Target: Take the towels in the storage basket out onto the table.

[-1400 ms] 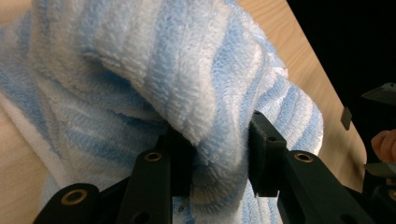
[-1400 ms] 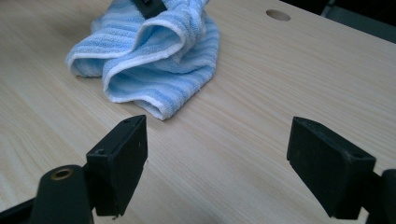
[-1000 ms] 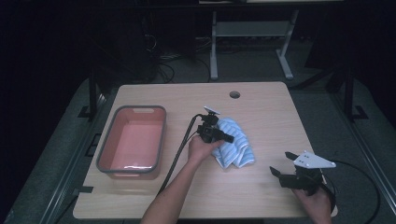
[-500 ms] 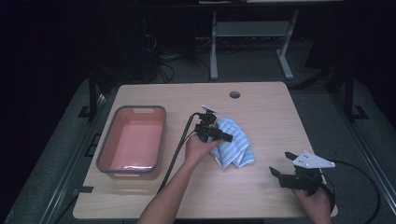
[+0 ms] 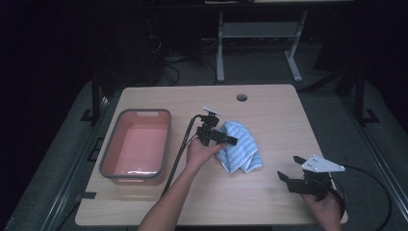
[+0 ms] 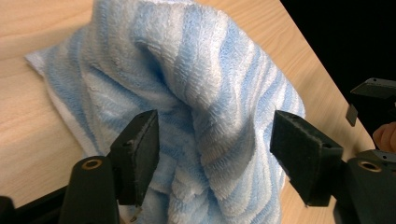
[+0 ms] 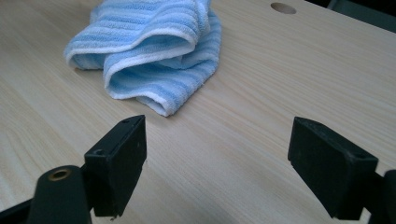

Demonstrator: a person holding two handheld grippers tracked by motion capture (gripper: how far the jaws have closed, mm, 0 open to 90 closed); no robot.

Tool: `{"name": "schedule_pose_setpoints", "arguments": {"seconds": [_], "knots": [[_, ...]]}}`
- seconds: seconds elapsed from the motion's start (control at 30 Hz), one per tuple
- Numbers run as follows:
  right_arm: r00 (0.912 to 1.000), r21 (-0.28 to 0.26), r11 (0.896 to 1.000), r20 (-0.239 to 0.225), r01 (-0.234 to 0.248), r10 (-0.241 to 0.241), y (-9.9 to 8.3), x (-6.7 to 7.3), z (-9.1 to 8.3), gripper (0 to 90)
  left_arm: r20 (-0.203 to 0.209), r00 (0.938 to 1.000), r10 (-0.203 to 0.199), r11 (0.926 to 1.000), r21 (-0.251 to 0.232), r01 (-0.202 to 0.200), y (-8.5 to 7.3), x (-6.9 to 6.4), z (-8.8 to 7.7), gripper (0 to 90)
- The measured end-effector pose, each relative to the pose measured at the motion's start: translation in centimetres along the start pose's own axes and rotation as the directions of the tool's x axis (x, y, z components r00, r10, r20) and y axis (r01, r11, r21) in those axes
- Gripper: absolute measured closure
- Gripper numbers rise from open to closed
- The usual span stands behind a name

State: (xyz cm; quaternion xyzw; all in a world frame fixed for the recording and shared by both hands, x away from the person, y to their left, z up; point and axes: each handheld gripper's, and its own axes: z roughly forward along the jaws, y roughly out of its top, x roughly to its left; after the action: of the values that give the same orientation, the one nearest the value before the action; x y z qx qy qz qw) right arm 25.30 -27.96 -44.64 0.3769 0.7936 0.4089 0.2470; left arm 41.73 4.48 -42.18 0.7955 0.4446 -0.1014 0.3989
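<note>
Little moved since earlier frames: left forearm shifted slightly, left hand-held gripper (image 5: 226, 139) stays at towel's near-left edge; jaws spread, raised fold of blue striped towel (image 6: 196, 112) between them, not yet pinched; towel mid-surface (image 5: 269, 110), right of pink tub (image 5: 137, 147); right hand-held gripper (image 5: 288, 179) spread, well apart, towel ahead-left; left nearer

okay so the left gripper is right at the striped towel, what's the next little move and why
Probably close the left gripper on the blue striped towel. In the left gripper view its jaws stand open with a raised fold of the towel between them, so a pinch should catch it. The right gripper is open, apart from the towel.
</note>
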Motion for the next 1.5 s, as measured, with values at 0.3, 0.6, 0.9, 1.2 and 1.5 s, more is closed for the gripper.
{"name": "schedule_pose_setpoints", "arguments": {"seconds": [0.3,0.6,0.9,1.2,1.5], "knots": [[1.0000,0.010,1.000,-0.002,-0.008,0.008,-0.2,-0.2,-0.1,18.5,-0.014,0.9998,0.015,0.9999,-0.004,-0.015,-0.1,-0.1,-0.9,28.0],[0.9999,0.005,1.000,-0.004,-0.016,0.016,-0.2,-0.5,-0.3,17.9,-0.016,0.9996,0.024,0.9994,-0.025,-0.025,-0.7,-0.3,-2.2,27.2],[0.9998,0.010,1.000,-0.008,-0.020,0.020,-0.2,-0.6,-0.1,17.3,-0.035,0.9989,0.031,0.9992,-0.023,-0.032,-1.4,-0.1,-2.8,26.7],[0.9996,0.014,1.000,-0.004,-0.028,0.028,-0.3,-0.7,-0.1,17.3,-0.063,0.9918,0.111,0.9923,-0.047,-0.115,-2.3,-1.7,-3.6,26.6],[0.9996,0.014,1.000,0.000,-0.026,0.026,-0.3,-0.8,0.0,17.3,-0.061,0.9873,0.147,0.9865,-0.064,-0.151,-4.0,-1.9,-4.3,26.4]]}}
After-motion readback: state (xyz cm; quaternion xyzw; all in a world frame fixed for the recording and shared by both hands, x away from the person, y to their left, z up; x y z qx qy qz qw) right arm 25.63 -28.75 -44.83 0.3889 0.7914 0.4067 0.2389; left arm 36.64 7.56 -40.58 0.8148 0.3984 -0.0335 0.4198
